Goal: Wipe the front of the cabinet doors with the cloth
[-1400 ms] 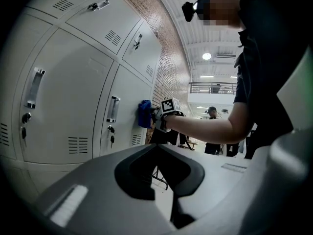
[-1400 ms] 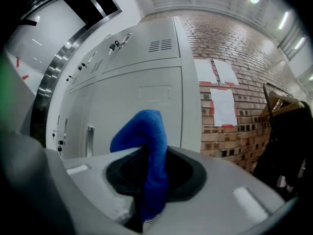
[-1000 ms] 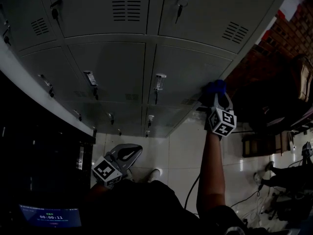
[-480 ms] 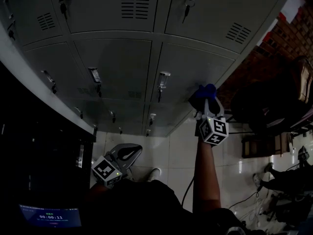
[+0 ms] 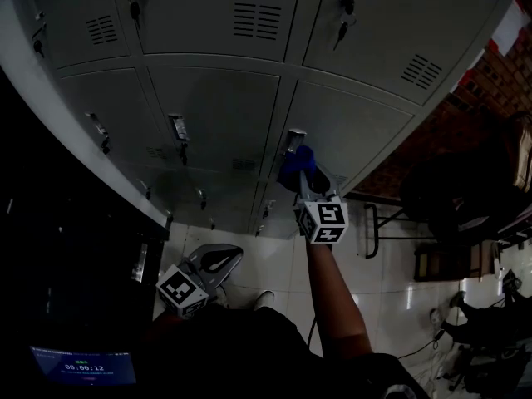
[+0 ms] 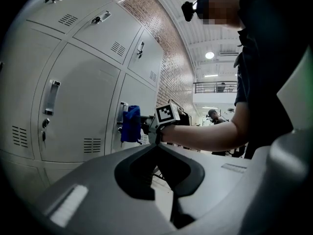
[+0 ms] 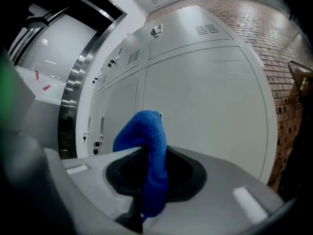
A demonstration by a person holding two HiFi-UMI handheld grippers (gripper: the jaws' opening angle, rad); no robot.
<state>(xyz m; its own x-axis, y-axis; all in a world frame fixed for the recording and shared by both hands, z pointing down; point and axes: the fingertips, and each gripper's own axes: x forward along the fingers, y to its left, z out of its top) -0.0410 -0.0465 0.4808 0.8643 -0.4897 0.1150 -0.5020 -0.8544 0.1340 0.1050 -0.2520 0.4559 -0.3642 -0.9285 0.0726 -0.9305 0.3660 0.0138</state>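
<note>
Leftward to frame centre slid the right gripper, jaws clamped on the cloth, which lay ahead against the cabinet door; the left gripper, closed and empty, hung lower left, farther off.

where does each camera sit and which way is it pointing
Head view: on the person's head, facing steeply down the grey cabinet doors; shows right arm, right gripper, left gripper.
Left gripper view: on the left gripper, looking along its shut, empty jaws across the doors; shows torso and right arm.
Right gripper view: on the right gripper, facing a door; jaws shut on the blue cloth.
Shared: the cloth and right gripper, in head and left gripper views.
</note>
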